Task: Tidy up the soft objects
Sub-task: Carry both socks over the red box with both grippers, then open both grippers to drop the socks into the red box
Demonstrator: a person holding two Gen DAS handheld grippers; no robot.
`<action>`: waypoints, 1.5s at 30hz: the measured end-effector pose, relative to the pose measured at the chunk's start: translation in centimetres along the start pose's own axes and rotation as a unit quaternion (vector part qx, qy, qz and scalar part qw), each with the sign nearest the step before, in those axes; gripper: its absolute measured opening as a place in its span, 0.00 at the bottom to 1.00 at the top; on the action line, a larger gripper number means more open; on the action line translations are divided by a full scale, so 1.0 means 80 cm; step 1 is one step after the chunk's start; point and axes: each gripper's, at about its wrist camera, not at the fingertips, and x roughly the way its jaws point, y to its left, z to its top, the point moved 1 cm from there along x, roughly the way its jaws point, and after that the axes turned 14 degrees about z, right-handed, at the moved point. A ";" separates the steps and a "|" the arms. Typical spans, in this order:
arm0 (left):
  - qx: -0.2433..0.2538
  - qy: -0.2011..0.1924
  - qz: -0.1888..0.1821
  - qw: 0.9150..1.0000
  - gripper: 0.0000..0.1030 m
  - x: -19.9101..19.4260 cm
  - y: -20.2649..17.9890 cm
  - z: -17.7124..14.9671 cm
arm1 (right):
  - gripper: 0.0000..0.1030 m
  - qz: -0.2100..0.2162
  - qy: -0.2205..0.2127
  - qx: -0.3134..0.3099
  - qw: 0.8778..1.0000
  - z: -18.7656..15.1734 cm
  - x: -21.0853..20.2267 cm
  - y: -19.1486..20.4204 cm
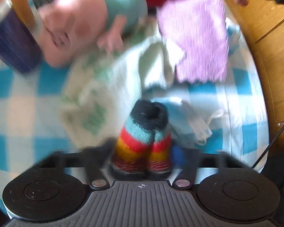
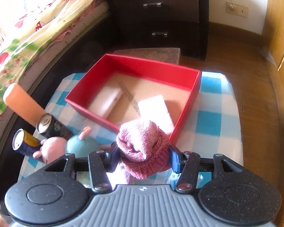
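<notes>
The left gripper [image 1: 142,151] clasps a striped knit sock [image 1: 143,136] above the checked desk [image 1: 19,102], apparently for sorting; the right gripper [image 2: 144,156] grips a pink knit hat [image 2: 143,147] just before the red box [image 2: 134,70], likely its destination.

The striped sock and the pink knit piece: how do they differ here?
The striped sock has red, yellow, light blue and black bands; the pink knit piece is one colour. The sock sits between the left gripper jaws over the checked cloth; the pink piece is pinched in the right gripper by the red box. Both are knitted.
</notes>
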 end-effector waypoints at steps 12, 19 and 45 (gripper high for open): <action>-0.020 -0.096 -0.026 0.995 0.24 -0.129 0.024 0.062 | 0.29 -0.001 -0.013 -0.011 1.000 -0.002 -0.022 0.011; -0.054 -0.137 -0.004 0.989 0.24 -0.147 0.033 0.149 | 0.29 -0.004 -0.026 -0.007 1.000 0.021 -0.018 0.009; -0.080 -0.143 0.071 0.984 0.24 -0.061 0.023 0.331 | 0.29 -0.025 -0.009 0.003 1.000 0.101 0.083 -0.036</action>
